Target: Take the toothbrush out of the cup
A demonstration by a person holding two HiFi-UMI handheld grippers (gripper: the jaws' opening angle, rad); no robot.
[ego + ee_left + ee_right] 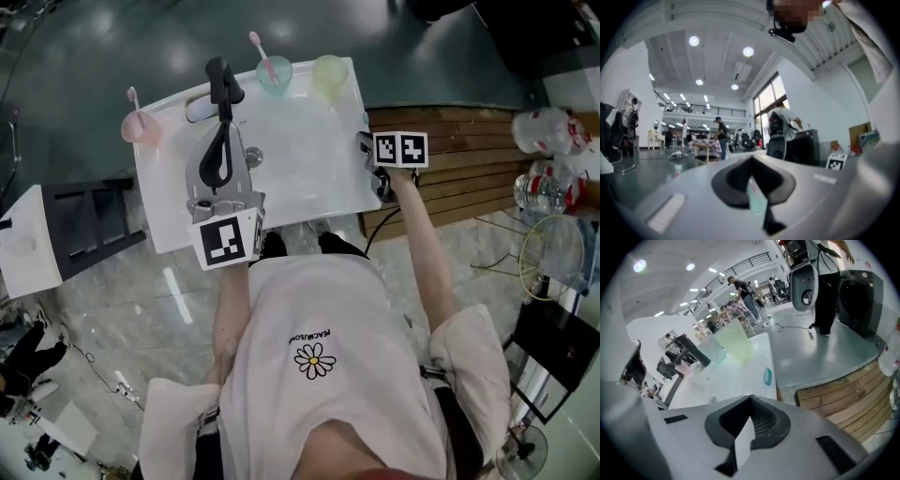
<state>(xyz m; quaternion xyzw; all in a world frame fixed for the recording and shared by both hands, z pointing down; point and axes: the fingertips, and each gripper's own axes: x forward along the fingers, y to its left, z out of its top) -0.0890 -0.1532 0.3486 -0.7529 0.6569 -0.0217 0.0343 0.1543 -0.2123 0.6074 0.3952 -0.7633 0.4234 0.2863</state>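
Note:
Three cups stand along the far rim of a white sink (309, 187). The pink cup (139, 128) at the left corner holds a toothbrush (134, 97). The teal cup (273, 75) holds a pink toothbrush (257, 46). The yellow-green cup (330, 75) looks empty. My left gripper (225, 84) hangs over the basin with its tips near the teal cup, jaws together (751, 161) and nothing between them. My right gripper (367, 145) is at the sink's right edge, shut (751, 399) and empty, short of the yellow-green cup (733, 339) and the teal cup (712, 350).
A small teal item (768, 376) lies on the sink's right rim. A wooden platform (469, 164) is to the right of the sink, with water bottles (548, 183) beyond it. A dark rack (89, 216) stands on the left. People move about in the hall behind.

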